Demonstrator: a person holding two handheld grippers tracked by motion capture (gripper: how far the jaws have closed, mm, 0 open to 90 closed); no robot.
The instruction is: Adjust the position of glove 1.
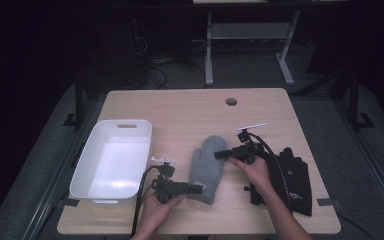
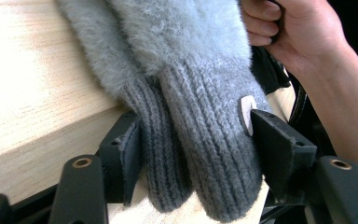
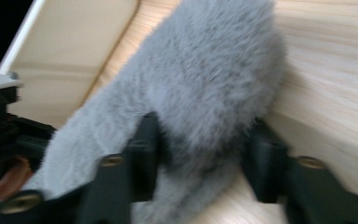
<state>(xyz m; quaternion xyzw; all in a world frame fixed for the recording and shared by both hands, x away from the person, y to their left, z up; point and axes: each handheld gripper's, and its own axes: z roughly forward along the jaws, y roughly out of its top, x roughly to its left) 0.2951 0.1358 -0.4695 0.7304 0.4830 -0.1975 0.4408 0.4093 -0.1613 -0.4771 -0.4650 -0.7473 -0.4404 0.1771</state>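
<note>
A pair of fuzzy grey mittens (image 1: 207, 160) lies stacked at the middle of the wooden table (image 1: 190, 110), cuffs toward the front edge. My left gripper (image 1: 200, 188) reaches in from the left at the ribbed cuffs (image 2: 205, 140). Both its pads touch the cuffs' sides, the right one by a small tan label (image 2: 246, 112). My right gripper (image 1: 216, 155) points left at the mittens' fuzzy upper half (image 3: 205, 70). Its jaws straddle the fuzz, and a dark gap shows at the right pad (image 3: 261, 158).
A white plastic tub (image 1: 125, 122) stands at the left of the table, close behind my left gripper. A pair of black gloves (image 1: 292, 180) lies at the right, under the right forearm. A round cable hole (image 1: 231, 101) is near the far edge.
</note>
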